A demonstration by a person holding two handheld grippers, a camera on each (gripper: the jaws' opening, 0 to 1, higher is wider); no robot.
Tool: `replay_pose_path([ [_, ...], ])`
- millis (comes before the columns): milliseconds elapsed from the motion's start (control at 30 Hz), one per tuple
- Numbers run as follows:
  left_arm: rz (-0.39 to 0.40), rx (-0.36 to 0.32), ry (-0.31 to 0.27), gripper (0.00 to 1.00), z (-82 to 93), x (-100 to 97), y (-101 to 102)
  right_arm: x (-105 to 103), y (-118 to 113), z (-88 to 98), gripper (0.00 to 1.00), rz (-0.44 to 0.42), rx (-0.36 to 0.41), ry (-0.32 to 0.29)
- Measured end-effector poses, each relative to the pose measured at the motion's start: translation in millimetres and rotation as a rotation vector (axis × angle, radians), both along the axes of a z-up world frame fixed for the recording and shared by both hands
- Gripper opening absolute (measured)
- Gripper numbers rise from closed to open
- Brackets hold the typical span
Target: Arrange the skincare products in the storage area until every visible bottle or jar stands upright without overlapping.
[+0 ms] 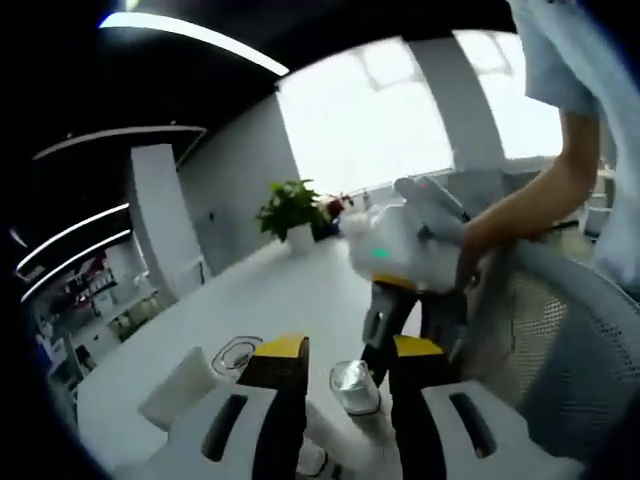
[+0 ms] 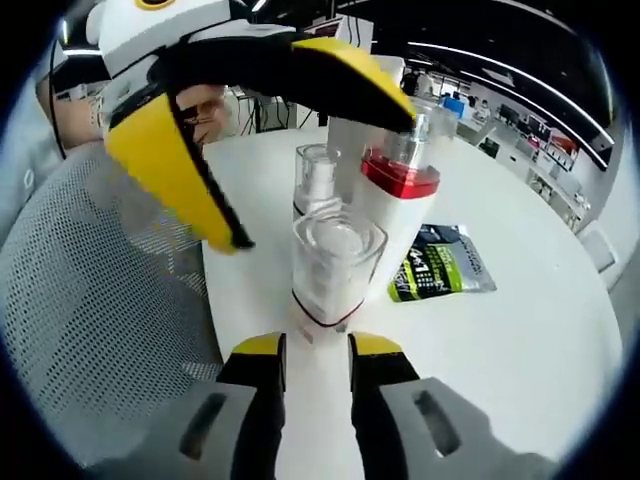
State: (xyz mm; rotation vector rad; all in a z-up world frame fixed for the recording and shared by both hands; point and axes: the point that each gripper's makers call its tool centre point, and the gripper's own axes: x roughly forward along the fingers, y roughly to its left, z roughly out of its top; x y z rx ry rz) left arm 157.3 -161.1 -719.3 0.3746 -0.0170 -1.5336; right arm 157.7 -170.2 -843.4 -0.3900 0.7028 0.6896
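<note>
Your right tool (image 2: 316, 350) has its yellow-tipped jaws parted a little, the gap between them bare; just beyond them on the white desk (image 2: 520, 330) stands a clear-capped bottle (image 2: 333, 265), upright. Close behind it stand a small spray bottle (image 2: 317, 180) and a white bottle with a red collar (image 2: 402, 190), packed so tightly that whether they touch cannot be told. Your left tool (image 2: 255, 95) hangs spread above this cluster, gripping nothing. A dark sachet with green print (image 2: 440, 265) lies flat to the right, and a mesh chair (image 2: 90, 300) sits at the left.

Seen from your left tool (image 1: 345, 360), a silver-capped bottle (image 1: 354, 386) stands between its open jaws, the right tool (image 1: 415, 300) just beyond, and a potted plant (image 1: 293, 212) far across the desk.
</note>
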Motion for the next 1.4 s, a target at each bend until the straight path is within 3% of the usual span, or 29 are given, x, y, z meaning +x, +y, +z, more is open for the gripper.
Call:
replay_pose_path([
  [133, 0.119, 0.029, -0.084, 0.28, 5.0, 23.7, 36, 0, 2, -3.1, 0.24, 0.001, -0.009, 0.015],
  [233, 0.186, -0.007, -0.034, 0.29, 17.0, 36.2, 49, 2, 5, -4.7, 0.23, 0.000, -0.013, 0.023],
  [367, 0.245, -0.031, -0.106, 0.32, 32.2, 57.6, 59, 2, 7, -6.2, 0.21, -0.001, -0.019, 0.029],
  [533, 0.365, -0.071, -0.050, 0.34, 38.4, 86.1, 76, -1, 7, -11.3, 0.18, 0.002, -0.035, 0.055],
  [667, 0.464, 0.063, -0.115, 0.40, 25.3, 106.7, 100, 1, 7, -11.6, 0.19, -0.005, -0.039, 0.060],
  [767, 0.485, 0.090, 0.002, 0.48, 8.2, 109.2, 106, 2, 9, -15.1, 0.19, -0.009, -0.035, 0.079],
  [867, 0.501, 0.130, -0.012, 0.48, -7.6, 108.6, 115, 4, 8, -15.7, 0.19, -0.014, -0.047, 0.080],
  [967, 0.493, 0.119, 0.021, 0.50, -15.3, 100.5, 116, 7, 8, -15.5, 0.18, -0.036, -0.037, 0.088],
  [1067, 0.552, 0.132, -0.048, 0.49, -20.5, 105.8, 123, 9, 7, -16.4, 0.17, -0.048, -0.035, 0.092],
  [1233, 0.534, 0.112, -0.002, 0.48, -21.7, 105.1, 127, 12, 9, -18.4, 0.17, -0.078, -0.009, 0.114],
  [1400, 0.567, 0.130, 0.011, 0.48, -25.3, 109.2, 132, 17, 12, -18.9, 0.16, -0.125, 0.018, 0.125],
])
